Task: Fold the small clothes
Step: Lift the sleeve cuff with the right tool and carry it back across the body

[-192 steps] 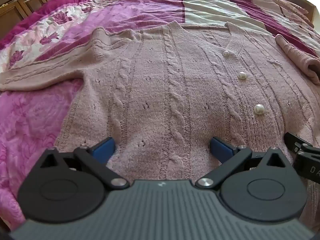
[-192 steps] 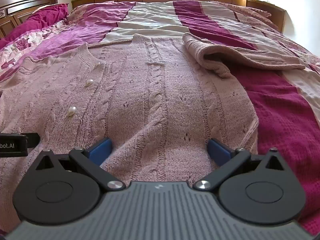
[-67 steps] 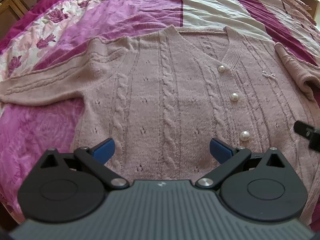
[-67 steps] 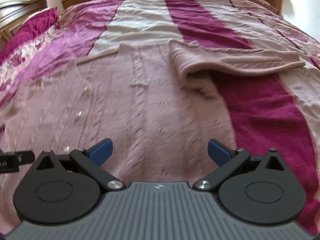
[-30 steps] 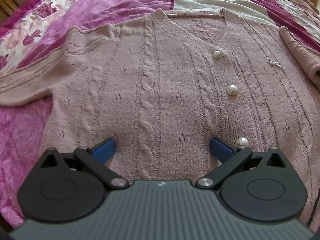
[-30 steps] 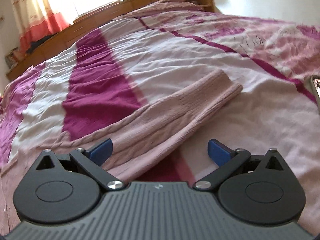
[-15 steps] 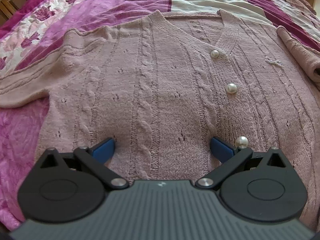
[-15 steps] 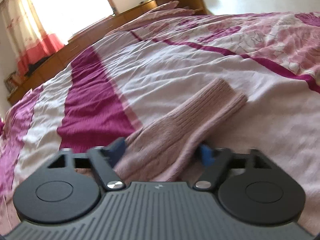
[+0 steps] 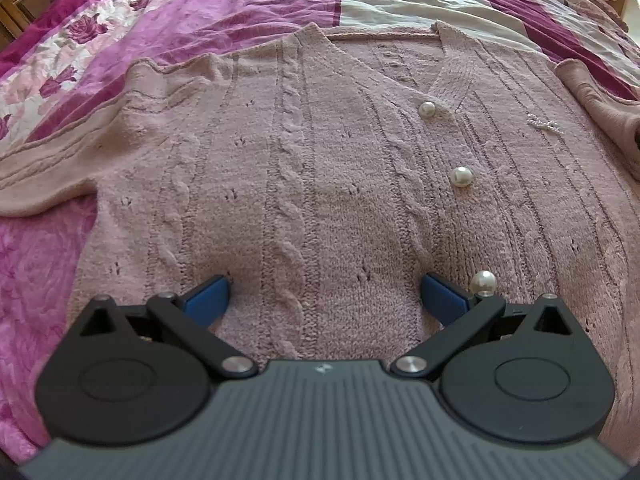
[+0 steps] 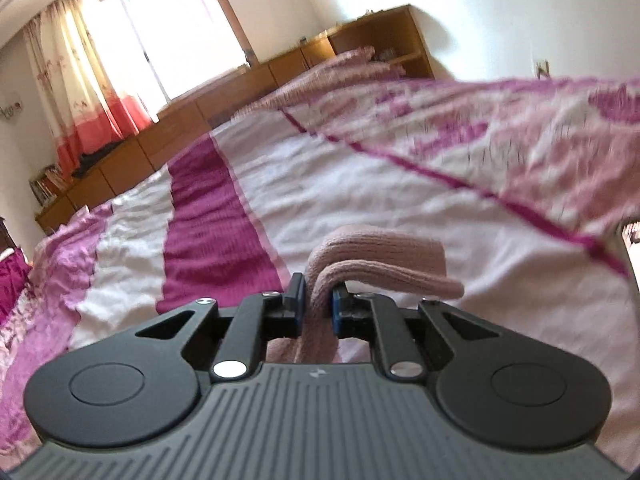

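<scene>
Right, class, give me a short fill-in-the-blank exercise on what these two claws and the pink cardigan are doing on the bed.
1. The right claw is shut on the cardigan's ____.
2. The left claw is ____ above the cardigan.
3. The cardigan's buttons look like ____.
4. The cardigan lies on a ____.

Missing words: sleeve; open; pearls; bed
</scene>
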`<action>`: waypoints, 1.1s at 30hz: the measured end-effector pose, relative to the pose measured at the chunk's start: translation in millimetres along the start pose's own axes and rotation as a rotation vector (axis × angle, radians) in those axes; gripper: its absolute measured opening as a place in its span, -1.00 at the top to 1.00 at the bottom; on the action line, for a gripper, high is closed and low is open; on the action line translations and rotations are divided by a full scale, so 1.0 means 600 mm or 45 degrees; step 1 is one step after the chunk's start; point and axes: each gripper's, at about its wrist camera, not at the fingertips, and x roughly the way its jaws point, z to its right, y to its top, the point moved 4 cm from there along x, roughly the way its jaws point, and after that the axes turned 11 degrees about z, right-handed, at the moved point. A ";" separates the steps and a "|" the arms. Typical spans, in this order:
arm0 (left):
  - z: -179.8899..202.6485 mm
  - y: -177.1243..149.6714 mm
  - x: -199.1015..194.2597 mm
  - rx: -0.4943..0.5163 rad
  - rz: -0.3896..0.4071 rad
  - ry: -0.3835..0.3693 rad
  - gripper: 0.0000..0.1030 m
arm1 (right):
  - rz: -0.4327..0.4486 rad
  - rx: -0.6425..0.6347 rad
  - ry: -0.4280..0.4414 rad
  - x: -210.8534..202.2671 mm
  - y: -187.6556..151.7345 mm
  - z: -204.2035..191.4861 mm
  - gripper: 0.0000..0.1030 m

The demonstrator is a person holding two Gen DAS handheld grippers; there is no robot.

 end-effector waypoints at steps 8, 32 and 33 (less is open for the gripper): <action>-0.006 0.003 -0.007 0.003 0.006 -0.028 -1.00 | 0.099 -0.010 0.072 -0.060 0.081 -0.045 0.73; -0.167 0.054 -0.109 -0.088 0.174 0.182 -1.00 | 0.019 -0.006 0.503 -0.210 0.067 -0.397 0.73; -0.174 0.054 -0.112 -0.097 0.178 0.187 -1.00 | 0.008 -0.006 0.517 -0.214 0.058 -0.412 0.73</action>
